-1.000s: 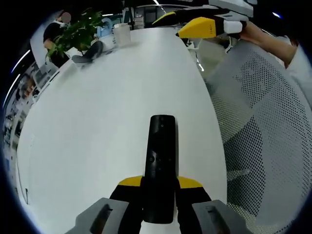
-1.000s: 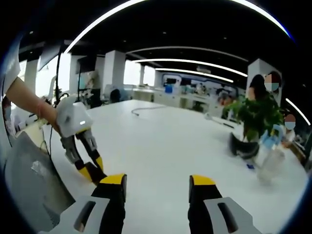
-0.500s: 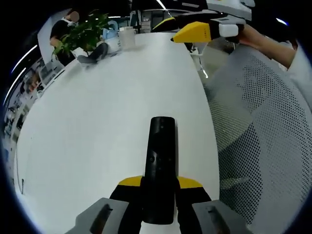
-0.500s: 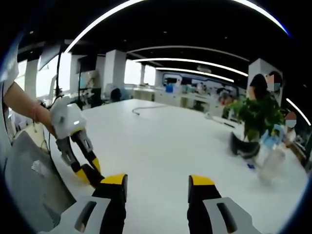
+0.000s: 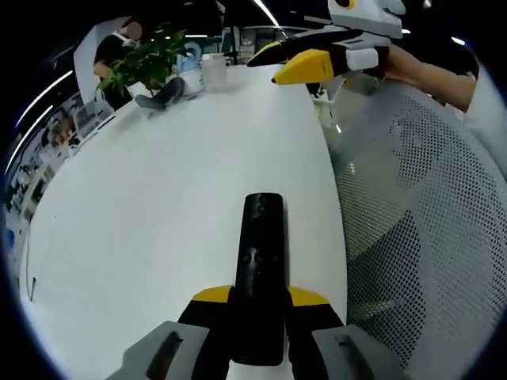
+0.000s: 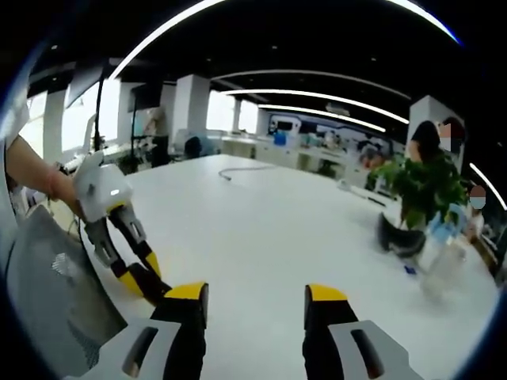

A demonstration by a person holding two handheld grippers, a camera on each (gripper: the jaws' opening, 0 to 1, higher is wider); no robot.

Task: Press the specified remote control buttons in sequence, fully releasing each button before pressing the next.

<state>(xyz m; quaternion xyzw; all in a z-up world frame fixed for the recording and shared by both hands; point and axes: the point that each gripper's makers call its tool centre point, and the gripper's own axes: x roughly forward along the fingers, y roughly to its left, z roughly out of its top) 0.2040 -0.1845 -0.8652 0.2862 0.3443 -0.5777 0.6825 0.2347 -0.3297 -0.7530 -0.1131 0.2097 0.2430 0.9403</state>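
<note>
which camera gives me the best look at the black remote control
The left gripper view: the slim black remote control runs straight up its middle, clamped between the left gripper jaws, its face showing. In the right gripper view, just a dark end sits low at the left gripper tips.

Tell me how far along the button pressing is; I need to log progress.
Done: the left gripper has the black remote clamped, held over the white table. In hand: the right gripper is open and empty, up near the table's far end in the left gripper view. Left: no jaw touches a button, so the presses seem not yet begun.
</note>
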